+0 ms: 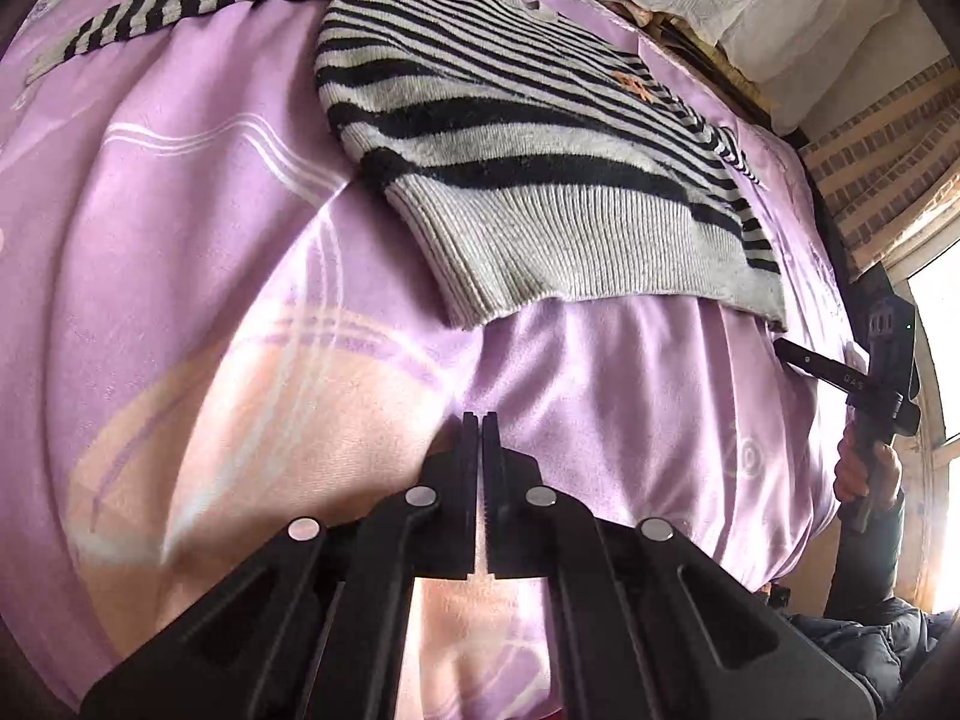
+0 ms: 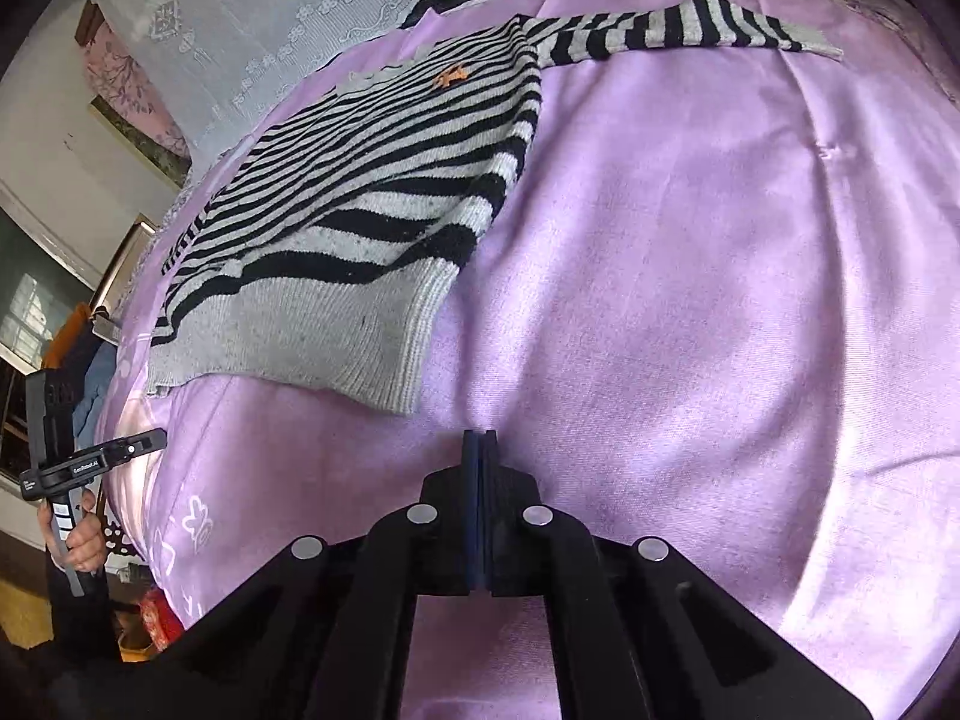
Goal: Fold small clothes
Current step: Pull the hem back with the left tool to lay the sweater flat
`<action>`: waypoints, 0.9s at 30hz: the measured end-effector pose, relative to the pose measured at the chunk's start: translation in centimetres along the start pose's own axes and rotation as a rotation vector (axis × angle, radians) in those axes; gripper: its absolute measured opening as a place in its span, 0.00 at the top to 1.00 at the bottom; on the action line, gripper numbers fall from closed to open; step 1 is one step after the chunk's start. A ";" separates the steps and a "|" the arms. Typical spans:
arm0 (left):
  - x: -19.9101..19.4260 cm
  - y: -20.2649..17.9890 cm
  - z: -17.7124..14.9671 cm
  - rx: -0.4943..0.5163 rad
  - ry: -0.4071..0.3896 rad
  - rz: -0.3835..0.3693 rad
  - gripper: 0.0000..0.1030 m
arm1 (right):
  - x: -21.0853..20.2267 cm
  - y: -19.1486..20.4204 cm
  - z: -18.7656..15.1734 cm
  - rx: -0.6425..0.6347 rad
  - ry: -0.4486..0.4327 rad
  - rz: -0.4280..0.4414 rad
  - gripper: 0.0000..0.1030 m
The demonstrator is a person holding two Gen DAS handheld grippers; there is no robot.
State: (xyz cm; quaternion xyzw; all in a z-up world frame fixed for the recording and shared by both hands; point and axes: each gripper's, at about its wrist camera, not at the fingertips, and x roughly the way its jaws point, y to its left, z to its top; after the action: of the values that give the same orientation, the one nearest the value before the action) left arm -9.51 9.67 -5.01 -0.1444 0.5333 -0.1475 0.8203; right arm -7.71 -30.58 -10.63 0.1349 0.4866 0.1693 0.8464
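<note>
On the bed covered with a lilac satin sheet [image 1: 180,210] lies a small knitted sweater in black and grey stripes [image 1: 510,138], spread flat with its wide grey ribbed hem [image 1: 570,252] toward the cameras. One striped sleeve [image 2: 678,30] stretches straight out to the side near the far edge of the bed, and a tiny orange emblem [image 2: 450,77] sits on the chest. The sheet carries pale peach and white swirls [image 1: 228,420] on the near part in the left wrist view.

The left tongs [image 1: 480,420] hang over bare sheet just short of the hem, clenched together with nothing between their black fingers. The right tongs [image 2: 480,438] likewise hover above the sheet near the hem's corner, pressed closed on nothing. Neither pair touches the sweater.

Each camera catches the other tool at the bed's side: the right handle gripped by a hand [image 1: 870,468] in a dark sleeve, and the left handle held by a hand [image 2: 75,534]. White lace fabric [image 2: 288,18] is draped behind the bed, and brick wall [image 1: 888,162] shows beside a bright window
</note>
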 end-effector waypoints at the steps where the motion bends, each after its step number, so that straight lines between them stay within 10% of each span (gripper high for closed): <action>1: -0.6 -0.2 0.4 0.007 -0.028 0.014 0.99 | -0.8 0.2 0.3 0.003 -0.045 -0.016 0.94; 4: -1.8 -2.3 2.7 0.068 -0.101 0.028 0.66 | -2.4 2.3 2.3 -0.063 -0.138 -0.004 0.94; 5: -1.8 -2.5 3.7 0.064 -0.121 0.042 0.27 | -2.3 3.4 2.9 -0.086 -0.154 0.012 0.94; 6: -1.4 -2.5 4.6 0.032 -0.156 0.082 0.13 | -2.1 4.5 3.5 -0.107 -0.168 0.026 0.94; 11: 2.6 -0.8 7.6 -0.035 -0.121 0.169 0.22 | 2.1 8.7 5.4 -0.182 -0.132 0.066 0.93; 14: 2.2 -1.9 6.5 0.088 -0.122 0.264 0.53 | 5.2 8.8 5.0 -0.194 -0.033 0.030 0.93; 20: -1.1 -0.2 4.1 0.058 -0.107 0.207 0.70 | 4.4 6.6 3.0 -0.194 0.019 0.074 0.93; 27: -1.0 -8.2 9.0 0.236 -0.244 0.140 0.38 | 3.4 9.5 7.3 -0.207 -0.103 0.107 0.64</action>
State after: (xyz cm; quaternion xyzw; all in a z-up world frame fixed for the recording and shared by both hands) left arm -2.36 3.26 2.57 -0.0266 0.4177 -0.1327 0.8984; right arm -1.22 -20.97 -5.95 0.0812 0.4144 0.2563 0.8695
